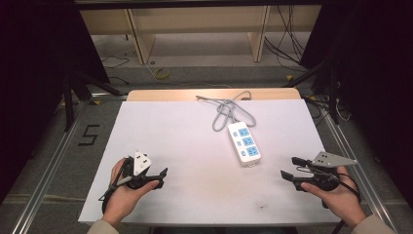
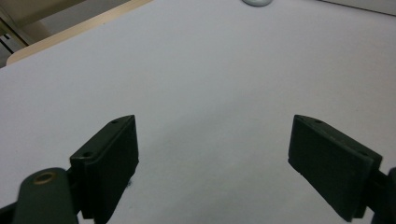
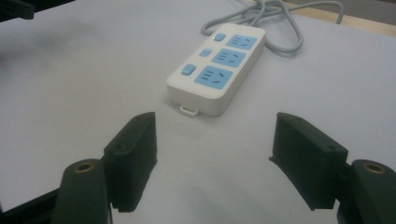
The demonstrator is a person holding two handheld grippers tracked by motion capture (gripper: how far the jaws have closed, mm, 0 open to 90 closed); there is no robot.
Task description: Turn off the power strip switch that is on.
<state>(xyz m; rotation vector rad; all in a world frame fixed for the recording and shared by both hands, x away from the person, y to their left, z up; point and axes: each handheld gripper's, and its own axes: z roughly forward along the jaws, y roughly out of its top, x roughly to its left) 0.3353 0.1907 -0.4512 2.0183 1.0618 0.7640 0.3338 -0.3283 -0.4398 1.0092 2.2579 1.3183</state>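
A white power strip (image 1: 244, 143) with three blue sockets and blue switches lies on the white table top (image 1: 185, 141), right of centre, its grey cable (image 1: 229, 108) looped toward the far edge. My left gripper (image 1: 158, 178) rests near the front left, open, with nothing between its jaws (image 2: 212, 154). My right gripper (image 1: 290, 167) is held at the front right, open and empty, pointing left toward the strip. In the right gripper view the power strip (image 3: 217, 67) lies just beyond the spread jaws, with the right gripper (image 3: 212, 154) apart from it.
Beyond the table's far edge stand wooden shelf frames (image 1: 195, 29) on a grey floor with loose cables (image 1: 287, 44). Metal rails (image 1: 48, 161) run along both sides of the table. A "5" mark (image 1: 88, 135) is on the floor at left.
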